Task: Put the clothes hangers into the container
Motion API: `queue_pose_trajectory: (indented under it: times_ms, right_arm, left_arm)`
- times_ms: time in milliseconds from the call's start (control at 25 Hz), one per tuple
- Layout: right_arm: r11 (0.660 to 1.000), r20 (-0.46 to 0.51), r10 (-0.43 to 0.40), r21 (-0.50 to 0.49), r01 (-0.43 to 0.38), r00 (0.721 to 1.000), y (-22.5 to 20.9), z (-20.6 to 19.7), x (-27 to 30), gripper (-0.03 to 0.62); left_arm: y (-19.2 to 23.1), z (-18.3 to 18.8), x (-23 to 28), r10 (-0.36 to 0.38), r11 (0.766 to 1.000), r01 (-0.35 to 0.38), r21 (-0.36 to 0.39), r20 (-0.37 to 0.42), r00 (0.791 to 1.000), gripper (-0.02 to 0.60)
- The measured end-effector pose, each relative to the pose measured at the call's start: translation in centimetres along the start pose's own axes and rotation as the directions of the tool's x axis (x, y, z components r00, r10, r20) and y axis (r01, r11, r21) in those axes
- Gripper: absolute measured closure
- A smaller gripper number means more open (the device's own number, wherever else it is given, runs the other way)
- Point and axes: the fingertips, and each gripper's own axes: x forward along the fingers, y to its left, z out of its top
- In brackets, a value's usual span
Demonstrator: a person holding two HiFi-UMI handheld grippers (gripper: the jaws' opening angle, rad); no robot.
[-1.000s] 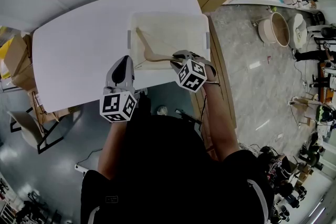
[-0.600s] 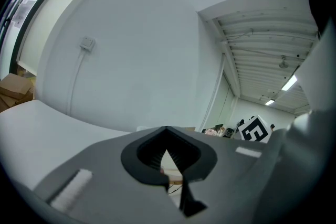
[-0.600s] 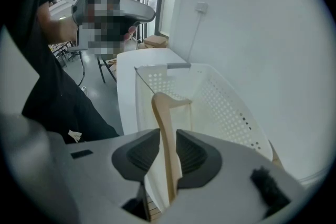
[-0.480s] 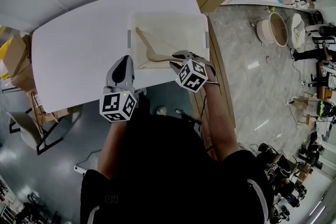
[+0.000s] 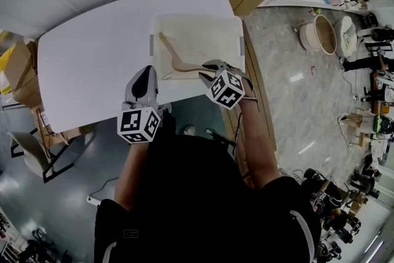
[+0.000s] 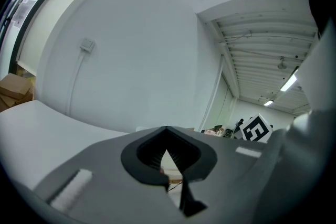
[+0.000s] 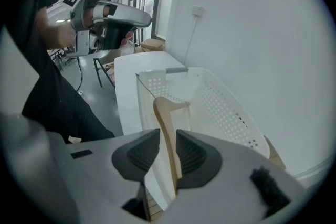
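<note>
The right gripper [image 7: 168, 140] was clamped on a wooden hanger [image 7: 164, 115], which was tilted into the white perforated container [image 7: 223, 107] set on the white table [image 5: 92, 64]. The left gripper [image 6: 168, 153] was held closed, empty, beside the container.

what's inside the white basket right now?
One wooden hanger, its near end clamped in the right gripper. The near right corner of the basket is hidden behind that gripper.

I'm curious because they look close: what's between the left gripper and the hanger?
The head view shows the white basket's left wall standing between the left gripper and the wooden hanger, which lies inside the basket.
</note>
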Motion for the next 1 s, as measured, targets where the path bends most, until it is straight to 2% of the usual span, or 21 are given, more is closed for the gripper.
queue_pose_trajectory:
  times_ms: [280, 440, 680, 800, 1000]
  right_arm:
    - [0.992, 0.07, -0.056, 0.119, 0.047, 0.996, -0.2, 0.8, -1.0, 0.512]
    - [0.97, 0.128, -0.118, 0.229, 0.086, 0.985, -0.5, 0.9, -2.1, 0.552]
    - [0.899, 0.193, -0.226, 0.418, 0.128, 0.955, -1.2, 0.1, -4.3, 0.577]
    - [0.85, 0.21, -0.299, 0.501, 0.16, 0.931, -1.4, -0.3, -5.4, 0.579]
    - [0.782, 0.26, -0.373, 0.604, 0.151, 0.891, -0.8, -0.7, -7.2, 0.579]
  left_arm:
    - [-0.3, -0.1, -0.6, -0.016, 1.0, 0.016, 0.0, 0.004, 1.0, 0.575]
    - [-1.1, -0.4, -0.9, -0.031, 1.0, 0.031, 0.001, 0.004, 1.0, 0.575]
    - [-2.7, -0.4, -1.5, -0.045, 0.999, 0.045, 0.01, 0.011, 0.999, 0.575]
    - [-3.3, -0.5, -2.1, -0.049, 0.999, 0.049, 0.017, 0.016, 0.999, 0.575]
    - [-5.0, -0.8, -3.2, -0.06, 0.998, 0.059, 0.03, 0.021, 0.998, 0.575]
